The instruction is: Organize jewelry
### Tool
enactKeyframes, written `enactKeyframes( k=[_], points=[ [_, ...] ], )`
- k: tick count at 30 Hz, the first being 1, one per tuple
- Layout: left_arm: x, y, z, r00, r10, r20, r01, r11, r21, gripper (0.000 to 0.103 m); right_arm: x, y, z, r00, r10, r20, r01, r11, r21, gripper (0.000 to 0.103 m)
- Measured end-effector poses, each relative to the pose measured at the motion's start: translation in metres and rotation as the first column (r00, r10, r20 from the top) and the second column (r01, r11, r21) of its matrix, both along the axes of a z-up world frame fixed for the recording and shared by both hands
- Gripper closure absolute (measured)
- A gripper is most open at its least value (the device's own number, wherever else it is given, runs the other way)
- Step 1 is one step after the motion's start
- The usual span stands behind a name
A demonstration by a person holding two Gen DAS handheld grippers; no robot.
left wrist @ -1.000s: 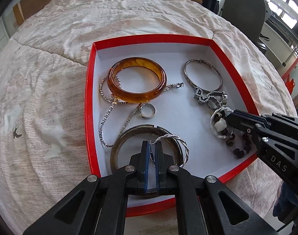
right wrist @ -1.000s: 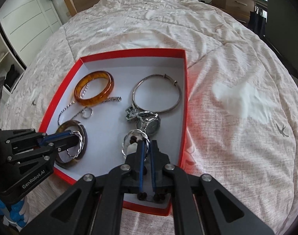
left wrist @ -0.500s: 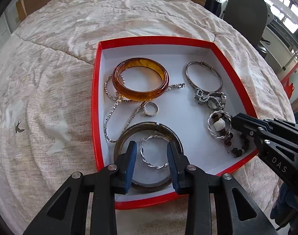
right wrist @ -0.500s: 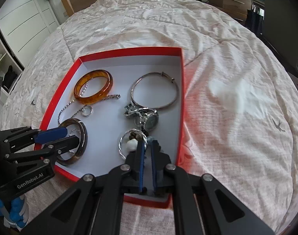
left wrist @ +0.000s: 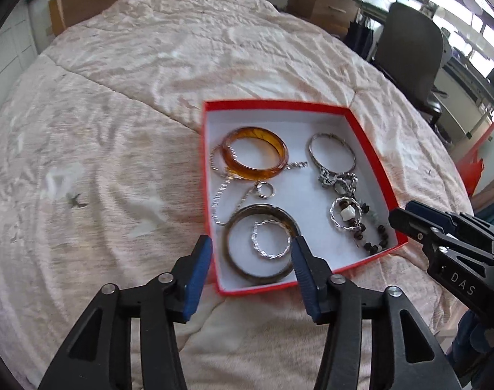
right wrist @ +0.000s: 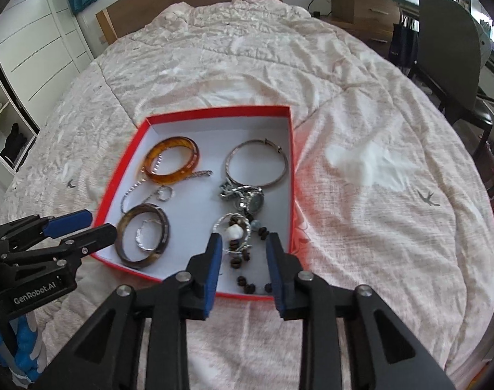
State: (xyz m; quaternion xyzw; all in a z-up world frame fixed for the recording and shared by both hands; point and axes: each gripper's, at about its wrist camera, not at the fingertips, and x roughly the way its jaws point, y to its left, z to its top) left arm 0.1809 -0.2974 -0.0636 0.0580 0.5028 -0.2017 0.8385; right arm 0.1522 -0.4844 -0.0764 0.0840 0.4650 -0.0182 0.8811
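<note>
With both grippers spread and empty, this reads as a pause between placements: every piece visible already lies inside the red box (left wrist: 211,175), which sits on the pink bedspread (left wrist: 117,113).

Left gripper (left wrist: 250,260), bottom centre of the left wrist view, fingers wide apart, grasping nothing. It hangs over the box's near edge, and the dark horn bangle (left wrist: 261,243) shows between the fingers with the twisted silver ring (left wrist: 271,239) lying inside it.

Right gripper (right wrist: 245,256), lower centre of the right wrist view, also released, over the box's near right corner. Between its fingers show the dark bead bracelet (right wrist: 238,261) and a twisted silver hoop with a white stone (right wrist: 234,230); cannot tell how the hoop, stone and beads are joined.

Upper part of the box: amber bangle (left wrist: 255,152) on top of a silver chain (left wrist: 222,191), small ring (left wrist: 264,190) just below it. On the right, thin silver bangle (left wrist: 331,152) with a wristwatch (right wrist: 251,198) touching its near edge.

Judgement: sorting looks mostly done, no loose jewelry seen on the bed. Next move likely either pulling back clear of the box or tidying: beads and hoop overlap, chain is trapped under the amber bangle. Any re-grip needs a narrow, low pinch on thin metal without shoving the light box.
</note>
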Motion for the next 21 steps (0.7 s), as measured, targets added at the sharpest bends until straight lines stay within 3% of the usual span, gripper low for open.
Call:
enactKeyframes(
  k=[10, 21],
  points=[
    [-0.028, 0.064, 0.046, 0.987, 0.123, 0.102, -0.122, 0.992, -0.013, 0.038, -0.028, 0.043, 0.041, 0.997, 0.004, 0.071, -0.004, 1.0, 0.0, 0.066],
    [-0.068, 0.153, 0.068, 0.951, 0.268, 0.156, -0.267, 0.963, -0.026, 0.019, -0.062, 0.119, 0.074, 0.987, 0.07, 0.146, -0.066, 0.997, -0.028, 0.048]
  ],
)
